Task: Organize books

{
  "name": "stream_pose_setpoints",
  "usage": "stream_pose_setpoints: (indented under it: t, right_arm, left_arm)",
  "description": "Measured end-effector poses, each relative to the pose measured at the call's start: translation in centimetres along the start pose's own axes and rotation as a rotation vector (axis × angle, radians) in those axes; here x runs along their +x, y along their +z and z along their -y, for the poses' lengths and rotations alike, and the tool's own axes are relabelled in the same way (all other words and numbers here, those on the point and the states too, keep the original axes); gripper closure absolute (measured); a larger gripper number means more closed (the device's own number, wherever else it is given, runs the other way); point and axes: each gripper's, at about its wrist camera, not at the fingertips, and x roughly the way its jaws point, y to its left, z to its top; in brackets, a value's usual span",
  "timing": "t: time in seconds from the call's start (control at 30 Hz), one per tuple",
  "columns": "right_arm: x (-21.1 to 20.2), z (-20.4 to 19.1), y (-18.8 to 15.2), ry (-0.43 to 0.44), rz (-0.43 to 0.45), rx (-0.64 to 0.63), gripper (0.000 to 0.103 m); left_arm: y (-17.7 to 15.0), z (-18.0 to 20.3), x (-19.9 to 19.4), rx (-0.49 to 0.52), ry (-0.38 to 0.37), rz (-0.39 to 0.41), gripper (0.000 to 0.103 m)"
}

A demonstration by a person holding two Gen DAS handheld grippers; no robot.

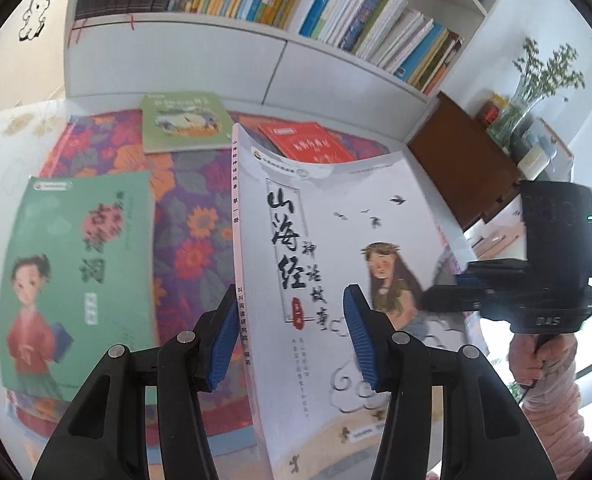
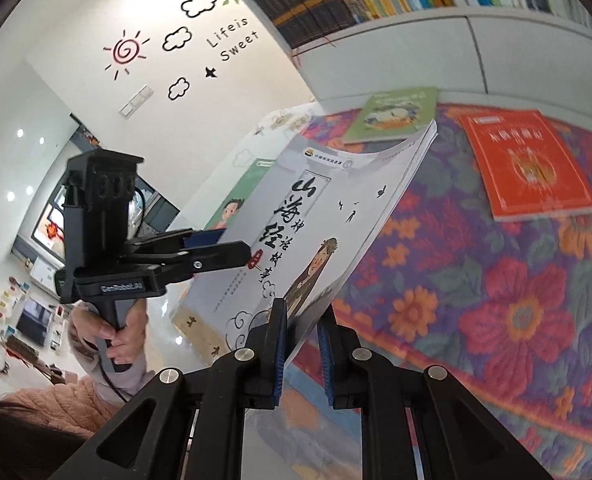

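A white book (image 1: 335, 248) with black Chinese title and a long-haired girl is held up tilted above the floral cloth. My left gripper (image 1: 288, 336) stands open around its spine edge, one pad (image 1: 222, 344) left of the spine, the other pad (image 1: 361, 336) over the cover. My right gripper (image 2: 301, 350) is shut on the book's (image 2: 315, 224) page edge near the bottom corner. A green book (image 1: 80, 272) with a girl in red lies at left. A light green book (image 1: 184, 120) and a red book (image 1: 307, 142) lie further back.
A white bookshelf (image 1: 280, 60) full of upright books stands behind the floral cloth (image 2: 475, 300). A brown cabinet (image 1: 463, 160) with a vase of flowers (image 1: 535, 88) is at right. The person's hands hold both gripper handles.
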Motion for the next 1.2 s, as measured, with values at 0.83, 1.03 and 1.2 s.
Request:
stream_pose_setpoints:
  t: [0.83, 1.03, 1.2]
  right_arm:
    - [15.2, -6.3, 10.6, 0.12, -0.077, -0.019, 0.089]
    - [19.5, -5.8, 10.3, 0.084, -0.11, 0.008, 0.089]
    - [21.7, -4.8, 9.7, 0.09, -0.135, 0.05, 0.089]
  left_arm:
    - [2.5, -16.1, -5.4, -0.182, 0.055, 0.069, 0.056]
    - [1.2, -20.2, -3.1, -0.273, 0.028, 0.016, 0.056]
    - [0.6, -21.3, -2.8, -0.291, 0.055, 0.023, 0.056]
